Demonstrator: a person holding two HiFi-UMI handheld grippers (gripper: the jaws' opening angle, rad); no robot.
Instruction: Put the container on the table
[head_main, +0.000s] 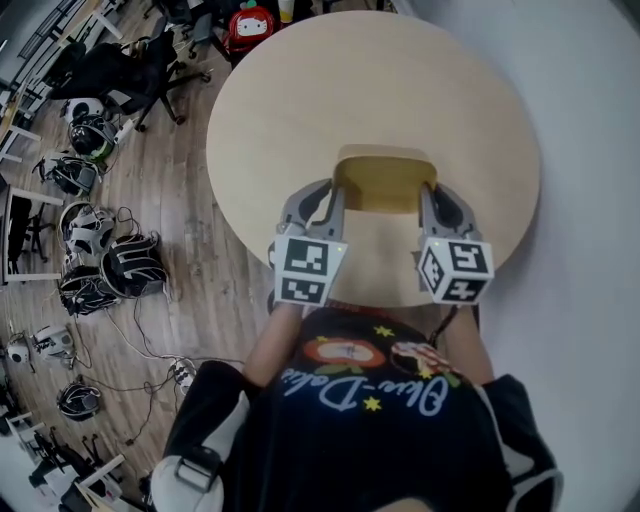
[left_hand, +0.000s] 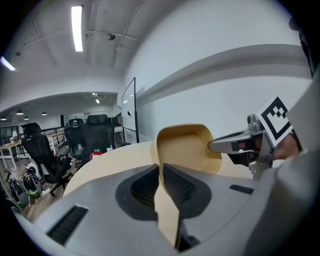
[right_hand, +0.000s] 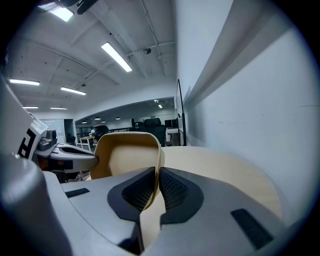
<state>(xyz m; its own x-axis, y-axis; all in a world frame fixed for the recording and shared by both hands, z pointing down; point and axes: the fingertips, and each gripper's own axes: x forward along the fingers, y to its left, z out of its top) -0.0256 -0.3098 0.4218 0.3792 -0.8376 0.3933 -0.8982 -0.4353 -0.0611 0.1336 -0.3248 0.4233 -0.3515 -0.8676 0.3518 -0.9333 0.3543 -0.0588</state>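
Note:
A tan open container (head_main: 382, 183) hangs over the near part of the round wooden table (head_main: 300, 90), held by both grippers. My left gripper (head_main: 336, 192) is shut on its left wall, and my right gripper (head_main: 428, 192) is shut on its right wall. In the left gripper view the thin wall of the container (left_hand: 186, 147) runs between the dark pads, with the left gripper (left_hand: 161, 181) clamped on it. In the right gripper view the container (right_hand: 126, 152) shows its hollow side, and the right gripper (right_hand: 156, 186) pinches its wall. Whether the container's base touches the table is hidden.
A white wall (head_main: 590, 120) runs close along the table's right side. Black office chairs (head_main: 120, 65) and a red bag (head_main: 250, 22) stand beyond the far left edge. Helmets and cables (head_main: 100, 255) litter the wooden floor at left.

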